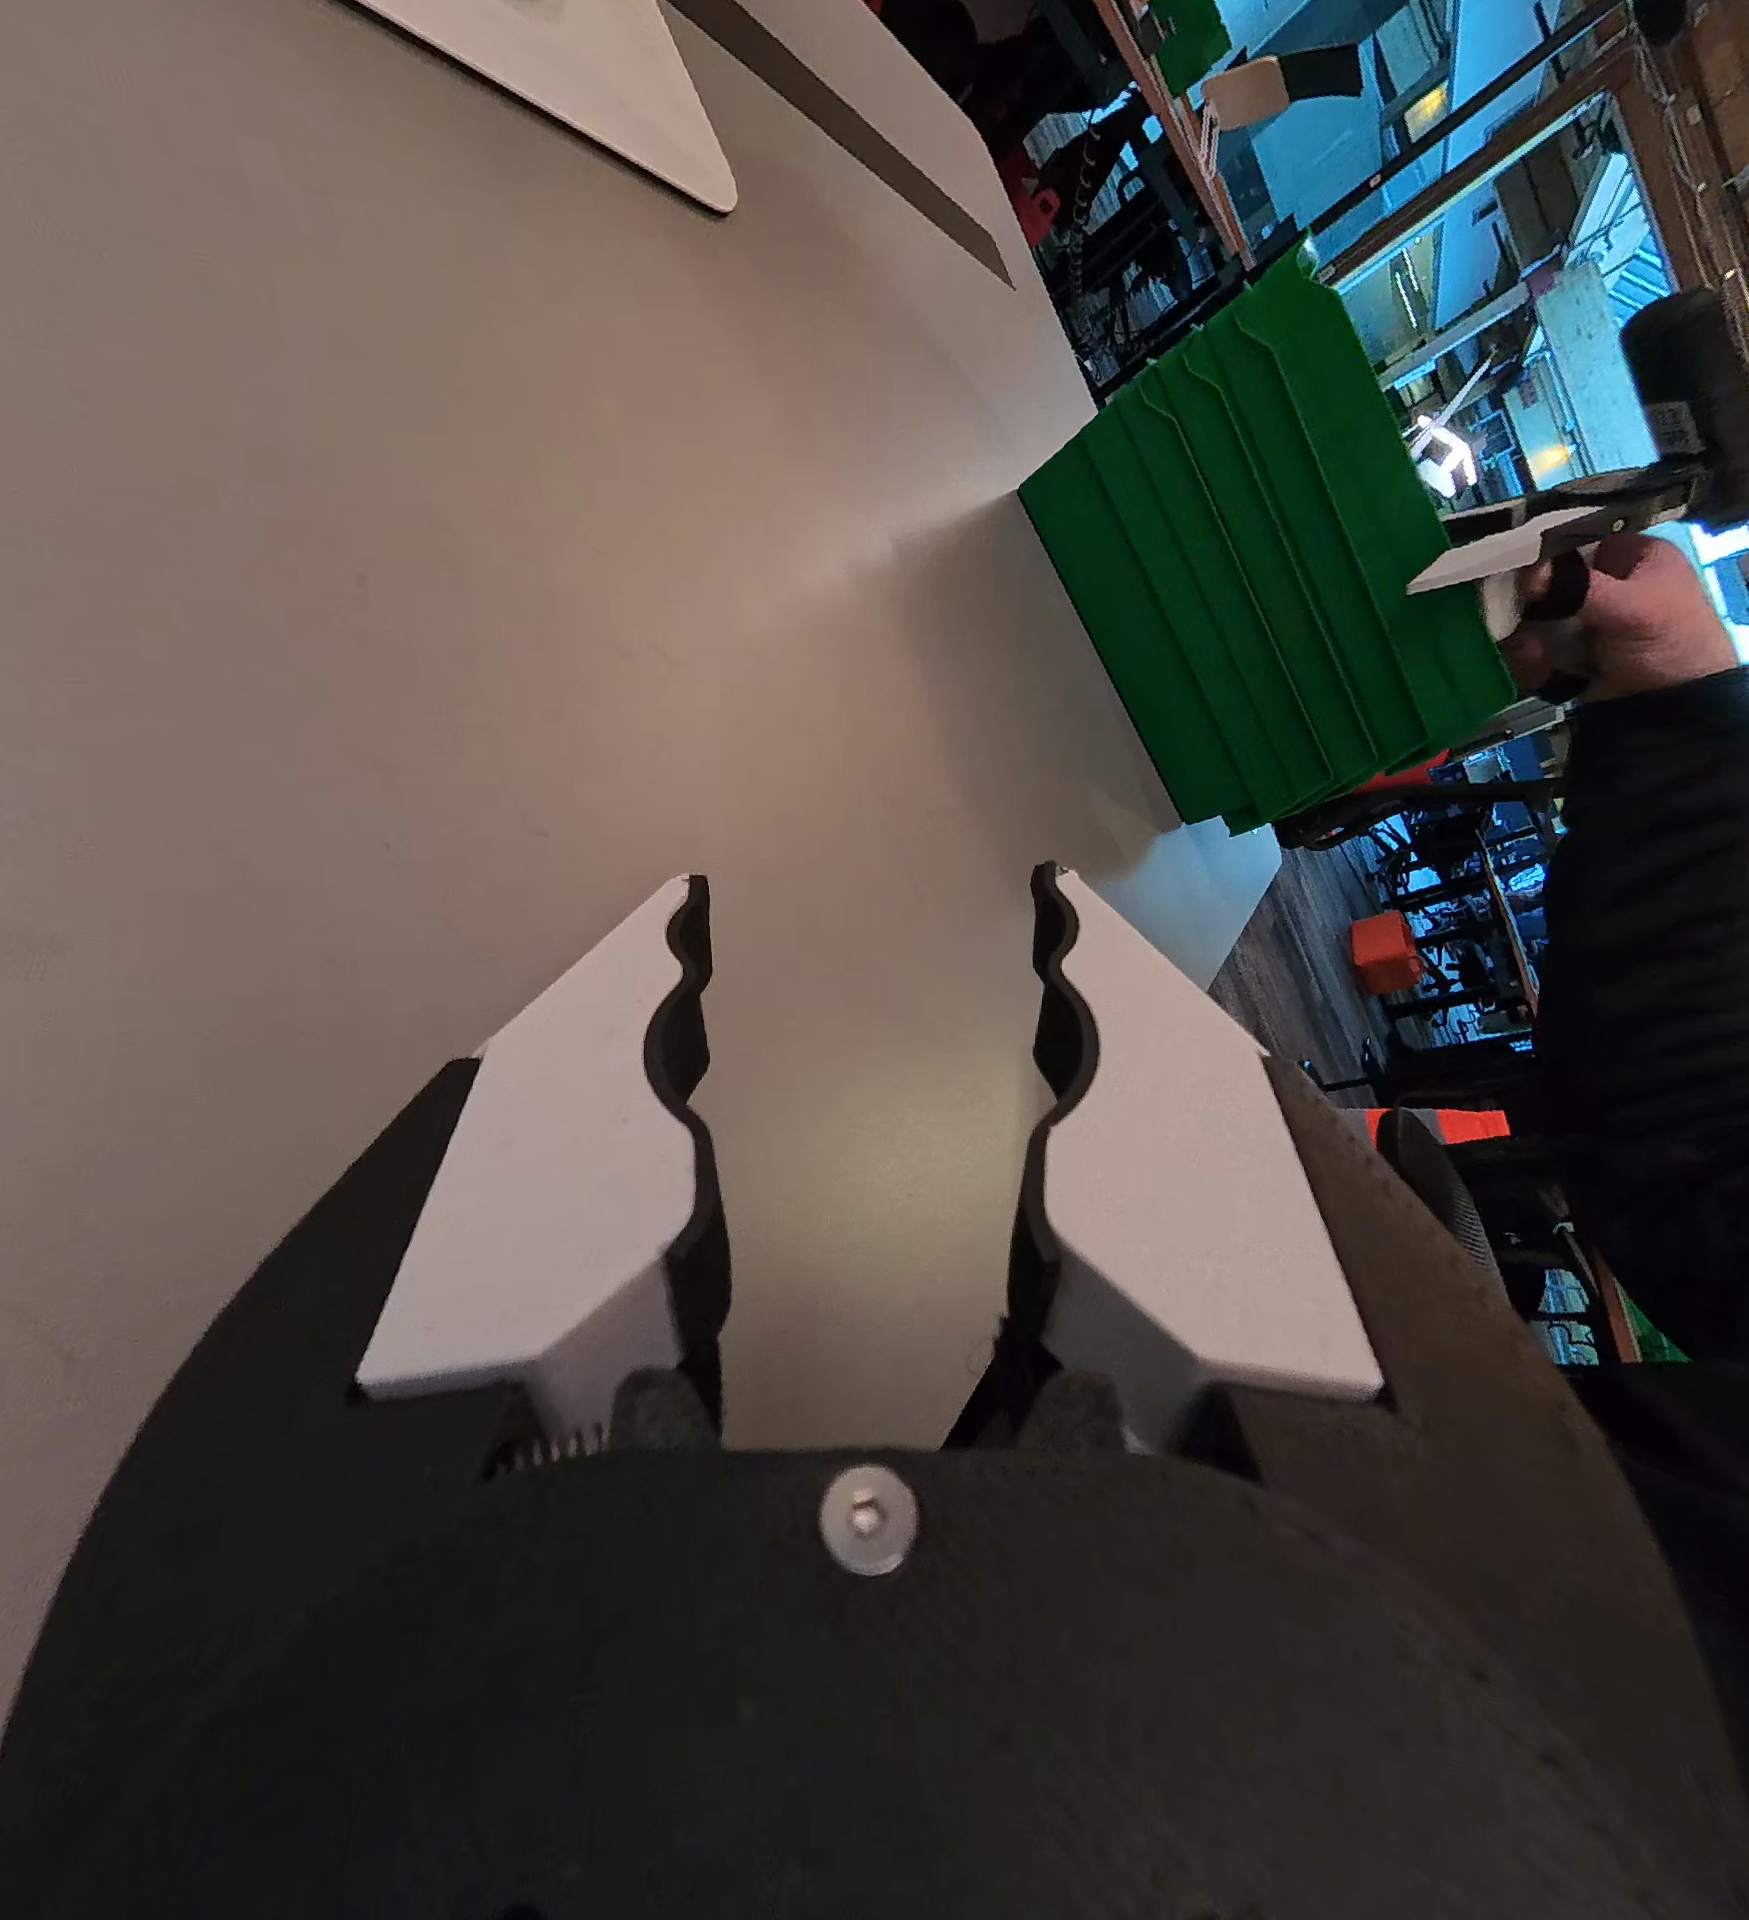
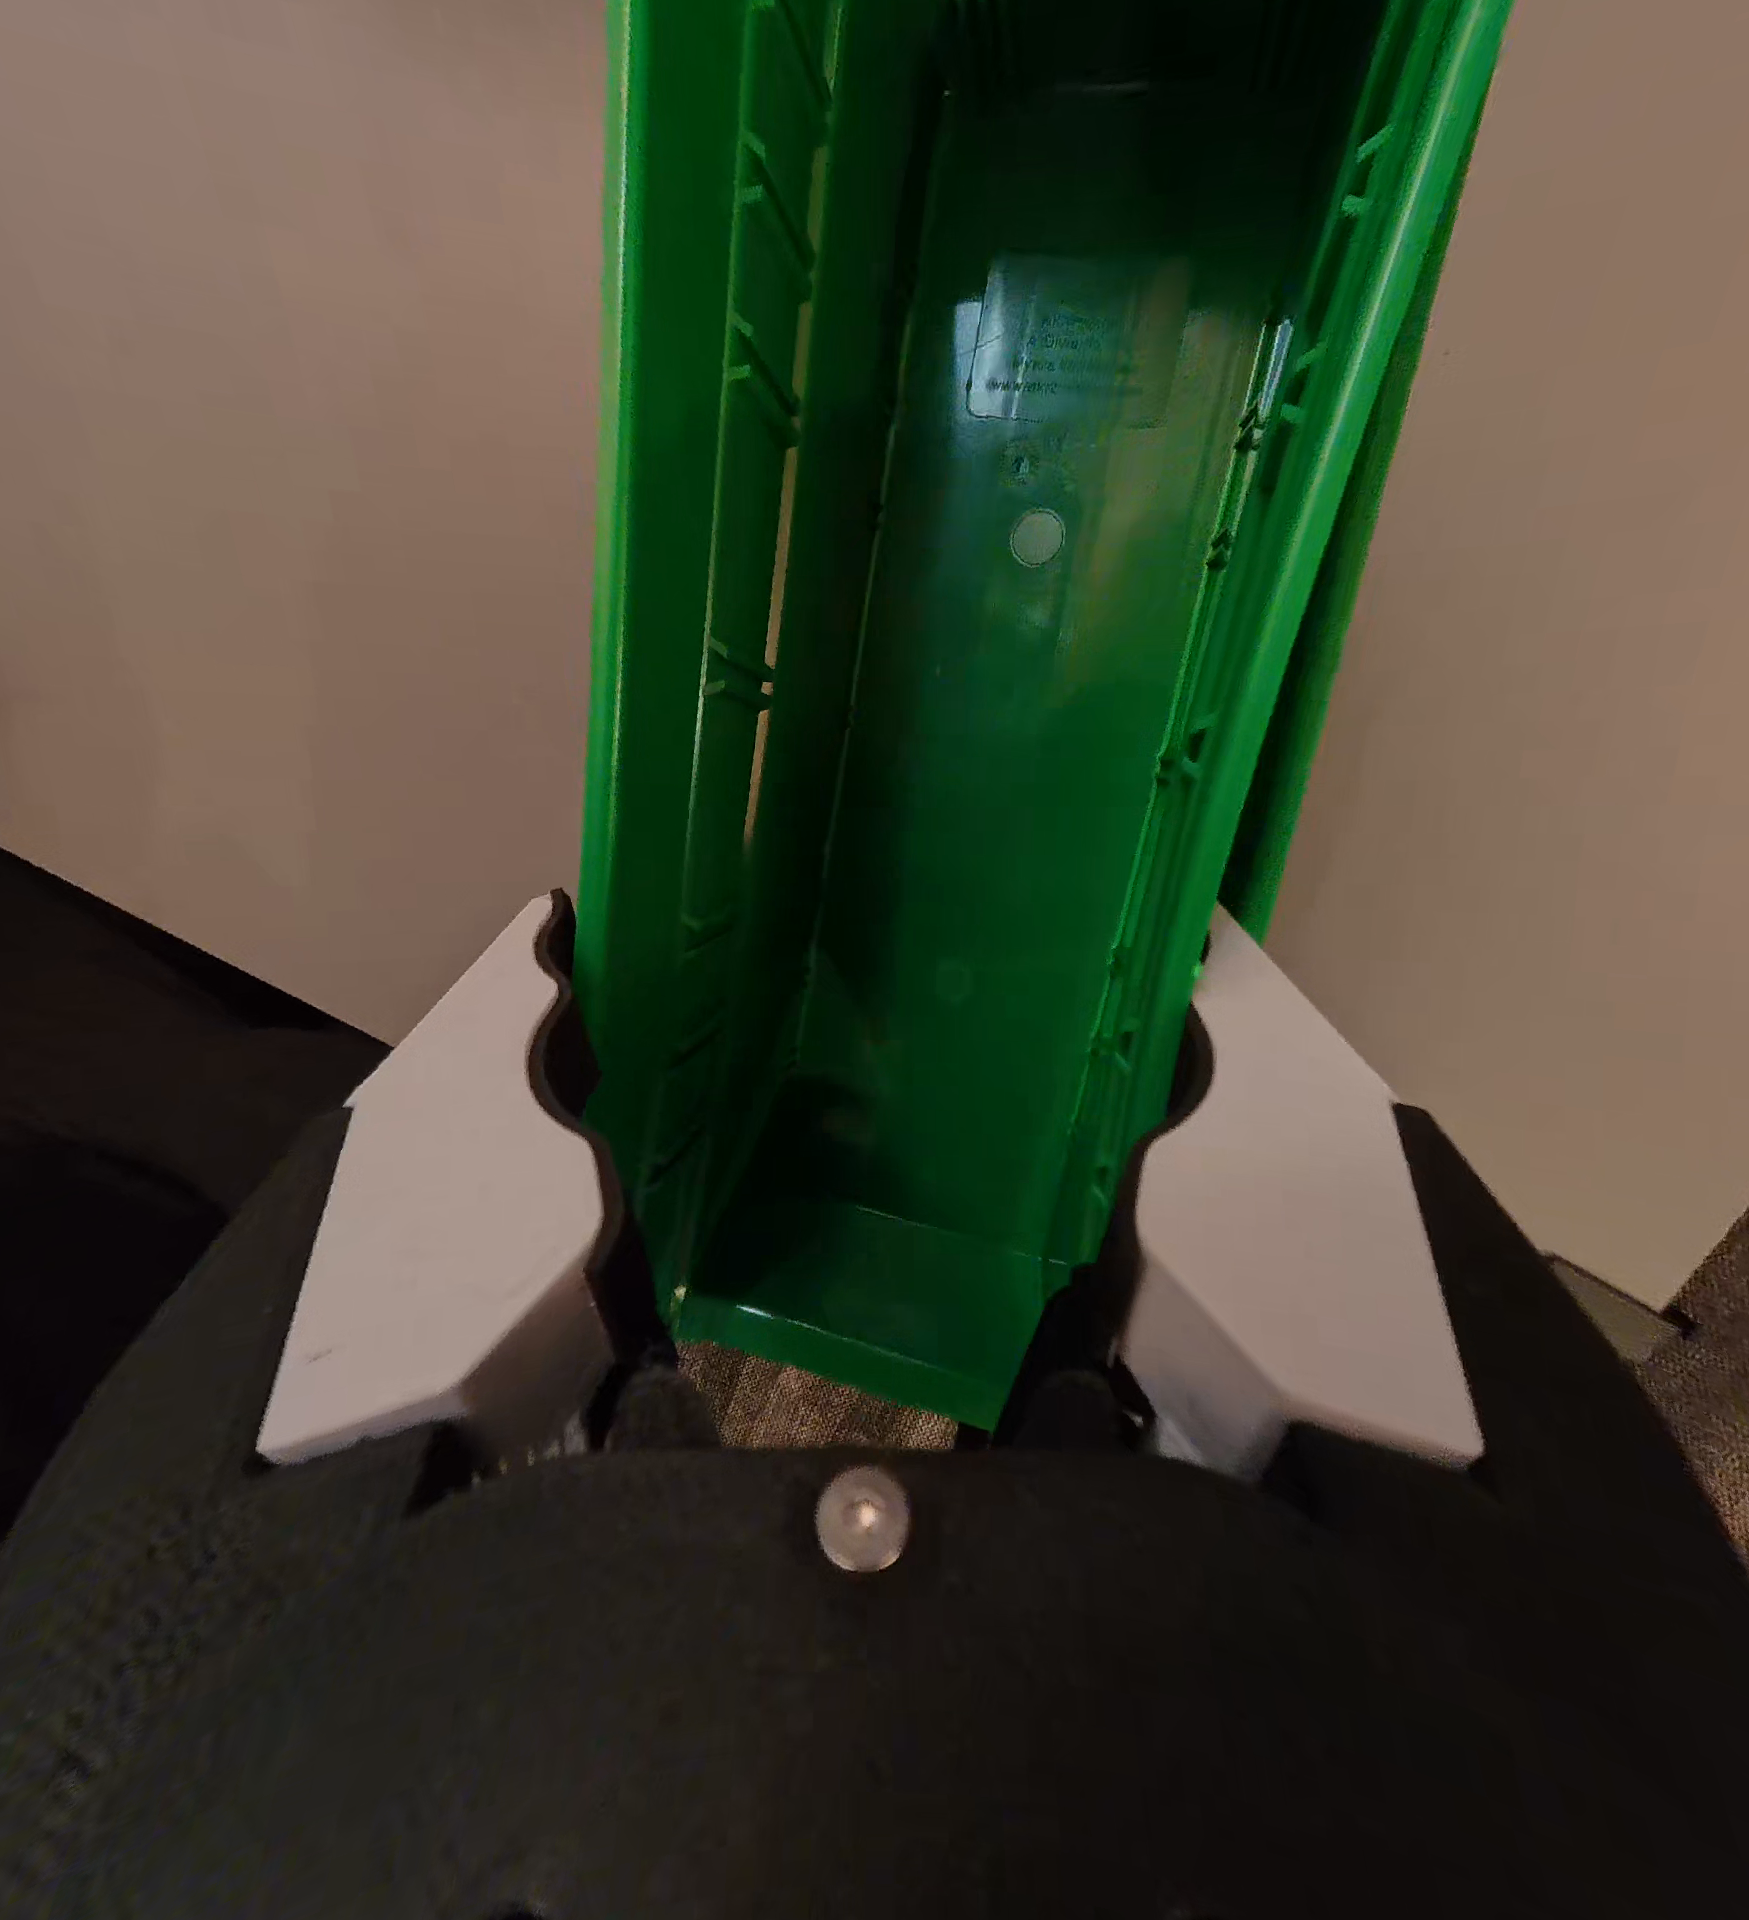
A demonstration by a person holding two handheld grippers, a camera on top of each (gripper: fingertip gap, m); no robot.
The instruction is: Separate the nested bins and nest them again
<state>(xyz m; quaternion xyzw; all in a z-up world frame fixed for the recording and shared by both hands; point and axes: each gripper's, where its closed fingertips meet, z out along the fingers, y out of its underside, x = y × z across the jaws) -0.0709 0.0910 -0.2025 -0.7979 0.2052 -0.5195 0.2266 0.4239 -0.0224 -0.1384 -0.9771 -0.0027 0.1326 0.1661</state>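
Note:
A stack of several nested green bins (image 1: 1254, 582) stands on the pale table (image 1: 330, 623) near its edge. My left gripper (image 1: 870, 883) is open and empty, held over the bare table some way short of the stack. My right gripper (image 1: 1472, 566), in a person's hand (image 1: 1639, 623), sits at the stack's open top. In the right wrist view my right gripper (image 2: 885, 914) straddles the near end of the top green bin (image 2: 1005, 727), with both pads against its outer walls. Another bin's rim (image 2: 631, 520) shows around it.
A flat white board (image 1: 579, 83) lies on the table at the far side. The table edge (image 1: 1192, 935) runs just past the stack, with floor, shelving and orange crates (image 1: 1384, 951) beyond. A dark sleeve (image 1: 1680, 987) reaches in from that side.

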